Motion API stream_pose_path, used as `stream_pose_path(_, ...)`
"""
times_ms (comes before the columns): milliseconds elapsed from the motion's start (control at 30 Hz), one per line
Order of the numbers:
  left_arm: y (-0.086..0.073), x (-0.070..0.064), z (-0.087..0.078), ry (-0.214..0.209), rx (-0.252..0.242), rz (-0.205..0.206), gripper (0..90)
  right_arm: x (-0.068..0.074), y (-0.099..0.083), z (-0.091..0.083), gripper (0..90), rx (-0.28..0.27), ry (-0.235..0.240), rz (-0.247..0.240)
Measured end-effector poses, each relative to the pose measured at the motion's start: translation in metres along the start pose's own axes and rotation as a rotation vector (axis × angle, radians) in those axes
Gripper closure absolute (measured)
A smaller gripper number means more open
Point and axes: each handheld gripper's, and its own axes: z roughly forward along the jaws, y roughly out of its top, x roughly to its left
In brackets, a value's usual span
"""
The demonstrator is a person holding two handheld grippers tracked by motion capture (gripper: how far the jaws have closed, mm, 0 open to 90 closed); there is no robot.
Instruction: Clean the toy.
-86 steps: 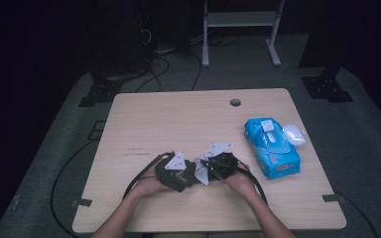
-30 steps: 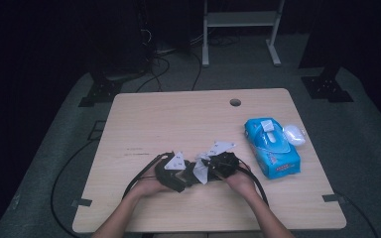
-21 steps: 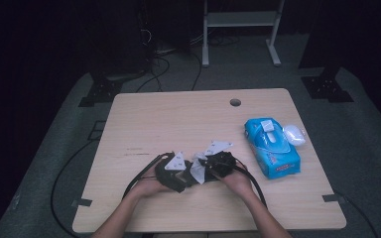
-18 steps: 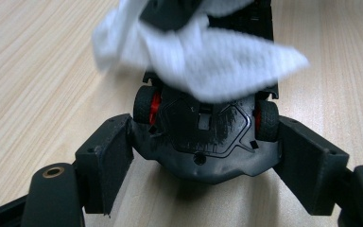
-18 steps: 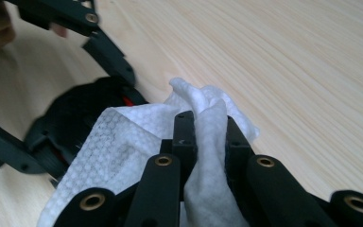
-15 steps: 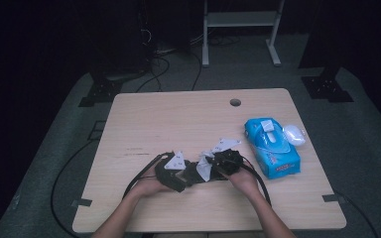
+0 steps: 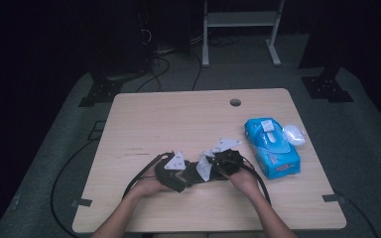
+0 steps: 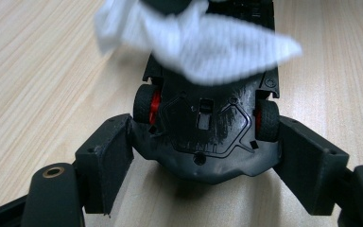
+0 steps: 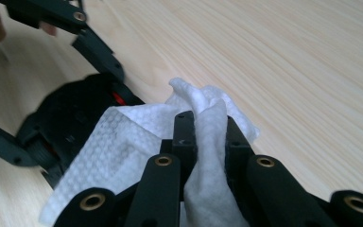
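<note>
A black toy car (image 8: 208,127) with red wheel hubs lies belly-up, clamped at its sides by my left gripper (image 8: 203,161), which is shut on it. In the high view the left gripper (image 7: 176,171) holds the car (image 7: 191,171) near the table's front middle. My right gripper (image 9: 203,137) is shut on a white wet wipe (image 9: 123,142), pressed against the car's far end (image 9: 71,118). From the left gripper view the wipe (image 8: 208,52) drapes over the car's underside. The right gripper (image 7: 223,161) sits just right of the left one.
A blue pack of wet wipes (image 7: 271,146) lies at the table's right side with a white lump (image 7: 293,134) beside it. The wooden table (image 7: 178,119) has a cable hole (image 7: 235,102) at the back. Cables trail off the front left.
The right gripper with the wipe has shifted slightly right and back along the car. The left gripper and the car have stayed put.
</note>
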Motion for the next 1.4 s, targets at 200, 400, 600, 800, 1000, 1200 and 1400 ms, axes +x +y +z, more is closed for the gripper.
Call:
stream_pose_path(200, 0.000, -0.001, 0.000, 0.001, 0.009, 0.009, 24.2, 0.000, -0.006, -0.006, 79.8, -0.006, 0.003, 0.005)
stream_pose_path(400, 0.000, 0.000, 0.000, -0.005, -0.005, 0.002, 24.1, -0.004, -0.020, -0.019, 79.9, -0.004, -0.008, 0.000)
stream_pose_path(600, 0.000, 0.000, 0.000, -0.001, 0.006, 0.007, 24.1, 0.005, -0.023, -0.023, 79.9, -0.017, 0.026, 0.002)
stream_pose_path(800, 0.000, 0.000, 0.000, -0.005, -0.005, 0.006, 24.1, 0.002, -0.030, -0.029, 79.9, -0.009, 0.014, -0.003)
stream_pose_path(1000, 0.000, -0.001, 0.000, 0.000, 0.007, 0.011, 24.2, 0.004, -0.036, -0.036, 79.8, -0.011, 0.030, 0.001)
stream_pose_path(1200, 0.000, -0.001, 0.000, 0.000, 0.004, 0.008, 24.1, 0.005, -0.042, -0.043, 79.9, -0.011, 0.035, 0.005)
stream_pose_path(1400, 0.000, -0.001, 0.000, 0.004, 0.005, 0.009, 24.2, 0.007, -0.040, -0.043, 79.8, -0.012, 0.044, -0.010)
